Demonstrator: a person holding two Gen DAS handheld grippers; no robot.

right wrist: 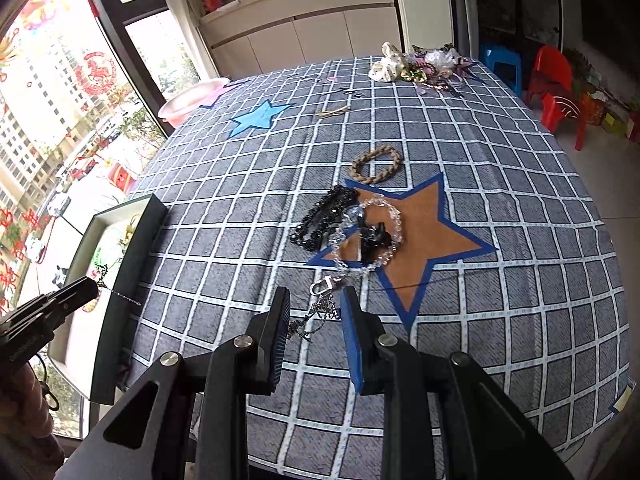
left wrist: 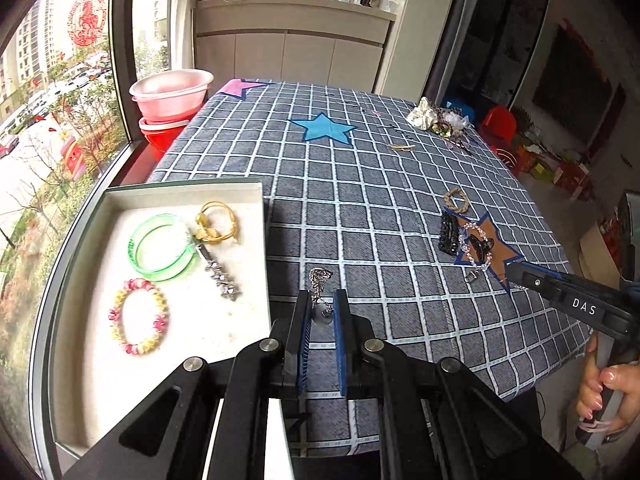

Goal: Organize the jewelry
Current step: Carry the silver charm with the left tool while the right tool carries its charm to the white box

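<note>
Your left gripper [left wrist: 320,312] clenched on silver chain pendant [left wrist: 320,280], beside white tray [left wrist: 256,188], ready to deposit; right gripper [right wrist: 316,320] jaws released over dark chain [right wrist: 316,316].

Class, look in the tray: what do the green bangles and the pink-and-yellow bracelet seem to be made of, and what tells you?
Green bangles: probably clear plastic or resin; see-through, glossy, the tray showing through them. Pink-and-yellow bracelet: apparently plastic or glass beads on a string; separate shiny, partly translucent lumps in a ring. Which of the two cannot be told.
</note>
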